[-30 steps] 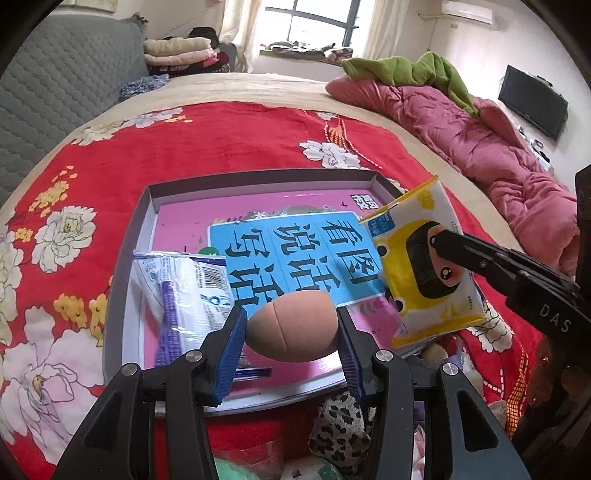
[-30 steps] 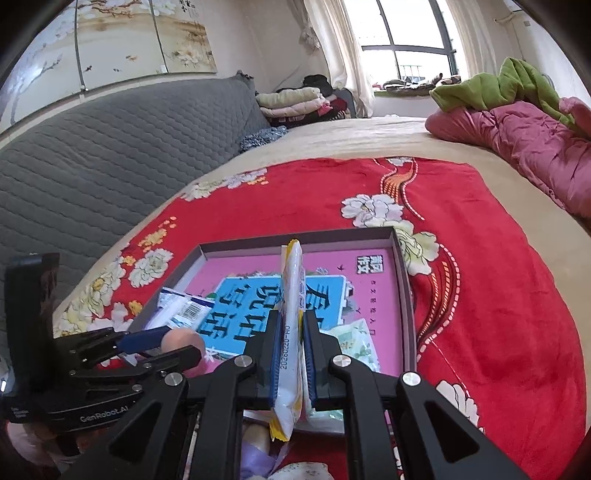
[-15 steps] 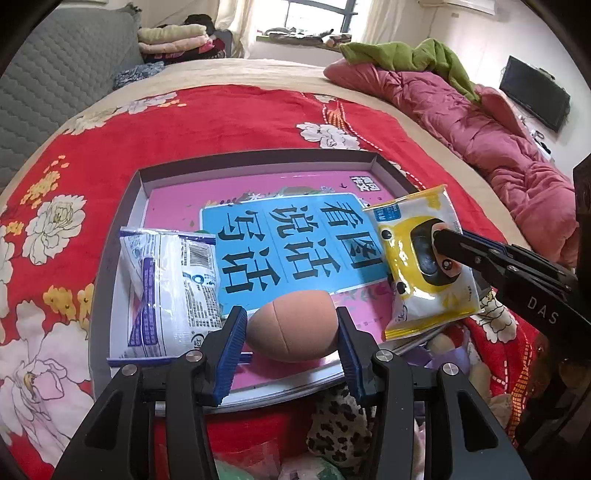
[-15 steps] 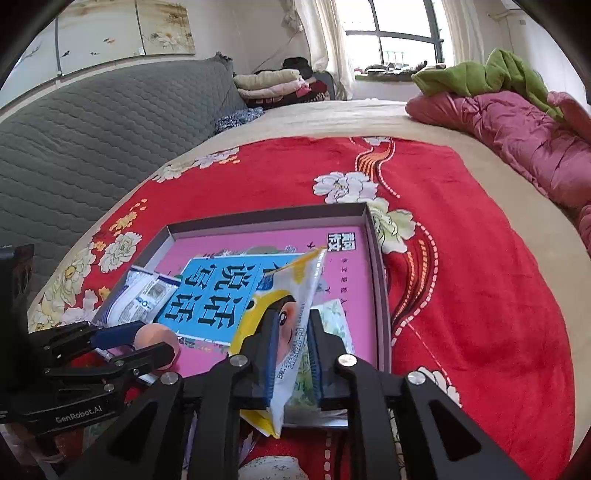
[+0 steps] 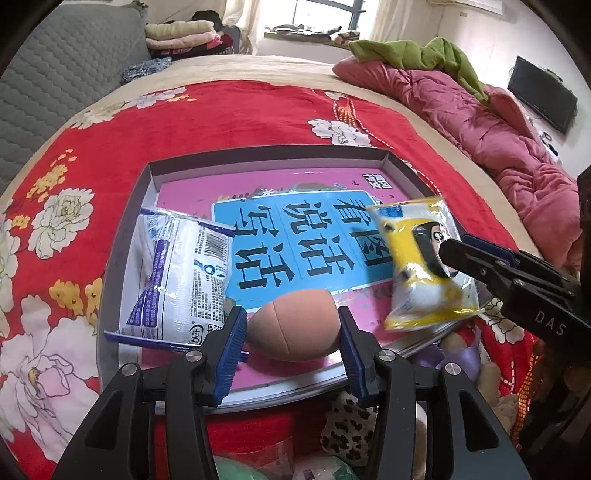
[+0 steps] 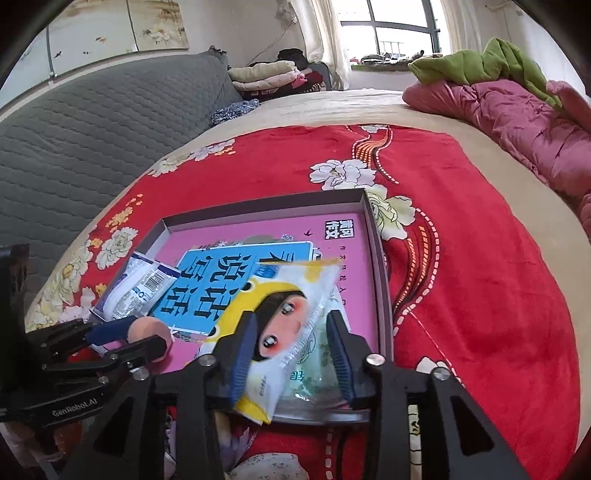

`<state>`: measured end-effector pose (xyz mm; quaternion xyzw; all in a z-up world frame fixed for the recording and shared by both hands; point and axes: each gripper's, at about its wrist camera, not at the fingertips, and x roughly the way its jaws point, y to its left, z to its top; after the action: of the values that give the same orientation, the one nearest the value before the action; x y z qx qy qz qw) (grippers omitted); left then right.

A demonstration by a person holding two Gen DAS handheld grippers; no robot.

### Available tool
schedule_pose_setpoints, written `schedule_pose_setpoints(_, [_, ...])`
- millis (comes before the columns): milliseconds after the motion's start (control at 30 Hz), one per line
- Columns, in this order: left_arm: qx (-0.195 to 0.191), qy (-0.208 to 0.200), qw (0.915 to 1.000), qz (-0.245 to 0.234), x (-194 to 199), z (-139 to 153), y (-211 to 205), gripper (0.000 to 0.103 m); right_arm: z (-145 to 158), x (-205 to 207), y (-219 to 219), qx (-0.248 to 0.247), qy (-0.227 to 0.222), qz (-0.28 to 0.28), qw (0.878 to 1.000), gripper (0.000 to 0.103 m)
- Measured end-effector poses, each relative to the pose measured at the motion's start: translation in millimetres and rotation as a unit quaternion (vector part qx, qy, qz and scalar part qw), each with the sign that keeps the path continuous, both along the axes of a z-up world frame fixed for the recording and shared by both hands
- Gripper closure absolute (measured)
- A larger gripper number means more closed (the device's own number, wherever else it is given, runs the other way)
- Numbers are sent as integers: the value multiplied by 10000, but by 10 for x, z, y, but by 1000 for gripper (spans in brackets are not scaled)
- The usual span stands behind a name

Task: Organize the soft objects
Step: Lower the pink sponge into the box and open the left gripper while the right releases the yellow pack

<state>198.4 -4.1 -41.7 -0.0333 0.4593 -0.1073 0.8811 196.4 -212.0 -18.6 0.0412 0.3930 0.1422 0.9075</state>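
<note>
A grey tray (image 5: 258, 155) (image 6: 258, 206) lies on the red flowered blanket with a blue and pink book (image 5: 295, 240) in it. My left gripper (image 5: 291, 332) (image 6: 125, 336) holds a peach egg-shaped soft ball (image 5: 293, 325) (image 6: 149, 330) over the tray's near edge. Its blue pads still touch the ball as the jaws start opening. My right gripper (image 6: 291, 350) (image 5: 465, 251) is opening. A yellow cartoon-face packet (image 6: 280, 314) (image 5: 417, 280) lies loose between its jaws on the tray's right side. A white and blue packet (image 5: 177, 280) (image 6: 136, 284) rests at the tray's left.
Soft toys and a leopard-print item (image 5: 347, 428) sit in front of the tray's near edge. A pink quilt (image 5: 498, 140) with a green blanket lies at the right. A grey quilted headboard (image 6: 92, 129) runs along the left, and folded clothes (image 5: 181, 35) are stacked at the back.
My right jaws have opened and the yellow packet has tipped from upright to lying flat on the tray. The left gripper has kept its place with the ball.
</note>
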Motion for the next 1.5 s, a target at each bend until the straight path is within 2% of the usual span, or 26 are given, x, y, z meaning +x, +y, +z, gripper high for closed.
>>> schedule_pose_setpoints(467, [41, 42, 10000, 2, 0, -11, 17, 50, 110, -39, -27, 58, -220, 16, 9997, 54])
schedule_pose_setpoints(867, [186, 99, 9997, -83, -13, -28, -45, 46, 123, -47, -24, 42, -255, 13, 9997, 53])
schedule_pose_setpoints(1233, [100, 223, 9997, 61, -81, 35, 83, 45, 124, -44, -36, 34, -283, 7, 9996, 52])
schedule_pose_setpoints(1500, [89, 198, 9995, 229, -94, 69, 181, 40, 136, -43, -49, 29, -304, -9, 9995, 51])
